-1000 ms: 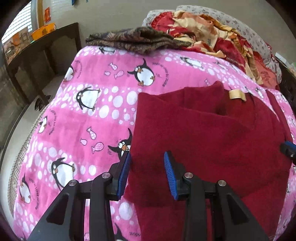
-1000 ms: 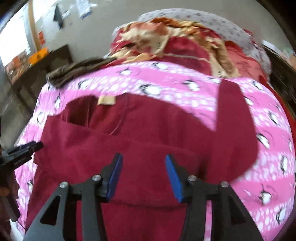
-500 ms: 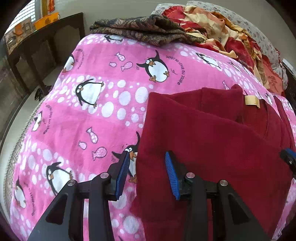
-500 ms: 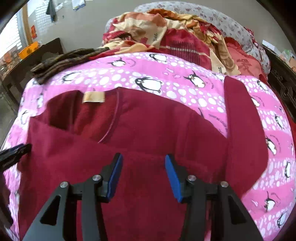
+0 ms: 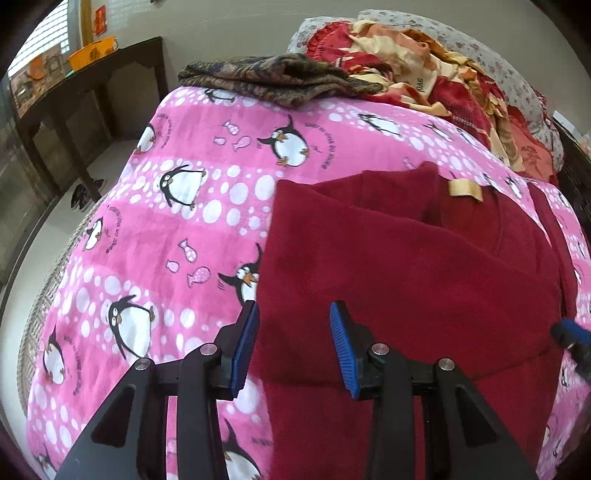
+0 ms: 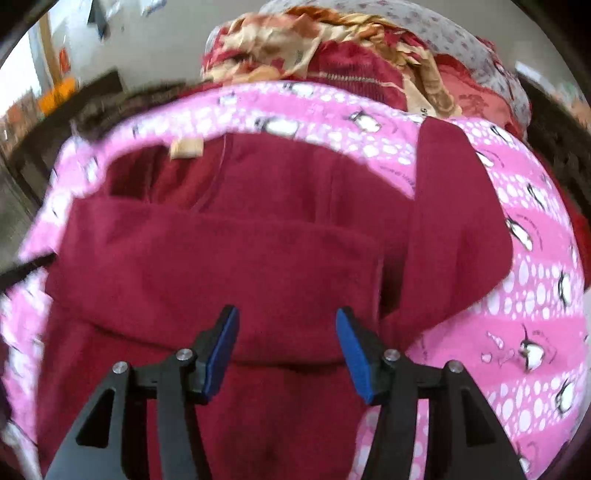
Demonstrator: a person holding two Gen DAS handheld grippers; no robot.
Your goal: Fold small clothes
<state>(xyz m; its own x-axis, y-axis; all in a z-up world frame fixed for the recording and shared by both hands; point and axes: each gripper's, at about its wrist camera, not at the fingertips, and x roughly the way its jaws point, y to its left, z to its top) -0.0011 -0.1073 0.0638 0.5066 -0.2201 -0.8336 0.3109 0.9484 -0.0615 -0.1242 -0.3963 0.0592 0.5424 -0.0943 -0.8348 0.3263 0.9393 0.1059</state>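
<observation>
Both empty | left gripper [image 5: 293, 341] parted | right gripper [image 6: 286, 350] opening | red garment [image 6: 229, 266] beneath

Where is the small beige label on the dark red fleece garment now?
The beige label sits at the dark red fleece garment's far neckline, next to the pink penguin-print blanket.

Beige wall [image 5: 229, 33], dark side table [image 5: 85, 88], perhaps window [image 5: 48, 44]
</observation>
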